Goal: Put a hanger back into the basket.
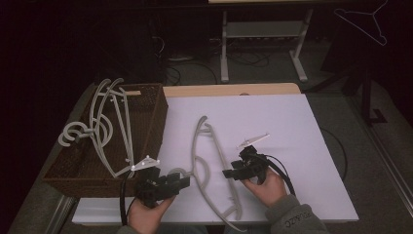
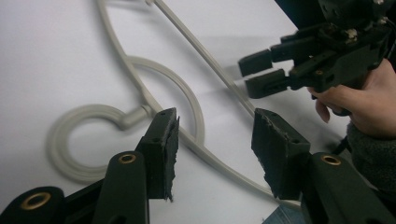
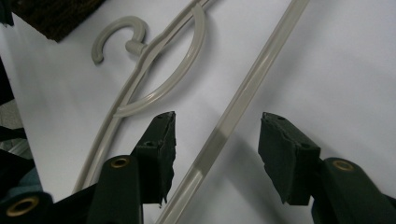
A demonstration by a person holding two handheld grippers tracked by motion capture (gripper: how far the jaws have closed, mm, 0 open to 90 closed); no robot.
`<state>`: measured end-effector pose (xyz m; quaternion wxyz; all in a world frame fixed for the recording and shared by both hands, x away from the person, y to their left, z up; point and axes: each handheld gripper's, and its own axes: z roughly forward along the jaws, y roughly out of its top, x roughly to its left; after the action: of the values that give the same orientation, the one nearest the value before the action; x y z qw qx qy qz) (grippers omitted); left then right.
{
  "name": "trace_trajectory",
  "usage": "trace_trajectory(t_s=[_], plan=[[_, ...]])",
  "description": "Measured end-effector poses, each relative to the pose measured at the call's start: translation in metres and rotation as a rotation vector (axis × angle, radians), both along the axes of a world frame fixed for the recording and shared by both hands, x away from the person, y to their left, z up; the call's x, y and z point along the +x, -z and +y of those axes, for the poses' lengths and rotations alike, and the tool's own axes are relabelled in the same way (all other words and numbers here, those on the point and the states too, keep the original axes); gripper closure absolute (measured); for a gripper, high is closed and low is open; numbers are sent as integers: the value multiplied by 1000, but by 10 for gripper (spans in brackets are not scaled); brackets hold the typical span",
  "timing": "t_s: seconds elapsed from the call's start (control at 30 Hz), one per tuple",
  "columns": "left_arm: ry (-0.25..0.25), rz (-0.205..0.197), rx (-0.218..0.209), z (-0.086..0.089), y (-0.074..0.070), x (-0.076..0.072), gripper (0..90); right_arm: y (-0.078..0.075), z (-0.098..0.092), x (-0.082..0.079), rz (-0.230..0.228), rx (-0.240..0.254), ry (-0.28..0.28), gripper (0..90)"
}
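Approach step: left gripper point(image 1: 184, 181) open beside hanger point(image 1: 213, 161) neck; right gripper point(image 1: 229, 173) open astride its bar at three o'clock. Next: close, lift toward basket point(image 1: 146, 122).

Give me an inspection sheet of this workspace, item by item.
Surface: white sheet over a wooden table.
Job's things: grey plastic hanger lying flat on the sheet, hook toward the left gripper.
Clutter: brown wicker basket at the sheet's left edge, with more grey hangers propped in it.
Grippers: left gripper open, jaws astride the hanger's arm near the hook; right gripper open, jaws astride the straight bar; no pad is seen pressing.
Cables: a black cable loops from the right gripper.
Surroundings: dark room, white table legs behind, a wire hanger hanging at upper right.
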<state>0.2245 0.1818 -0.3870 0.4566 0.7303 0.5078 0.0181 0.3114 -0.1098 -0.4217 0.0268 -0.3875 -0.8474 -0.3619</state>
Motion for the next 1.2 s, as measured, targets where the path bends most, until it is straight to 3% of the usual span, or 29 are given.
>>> trace_trajectory(t_s=[0.4,0.6,0.77,1.2], plan=[[17,115,-22,-15,38,2,495,10,9,1,-11,-73,1,591],[48,174,-10,-23,48,5,486,14,11,0,18,-91,-2,652],[63,207,-5,-30,54,9,484,16,7,2,56,-57,14,671],[69,262,-61,-41,60,22,522,21,-2,7,118,16,51,709]])
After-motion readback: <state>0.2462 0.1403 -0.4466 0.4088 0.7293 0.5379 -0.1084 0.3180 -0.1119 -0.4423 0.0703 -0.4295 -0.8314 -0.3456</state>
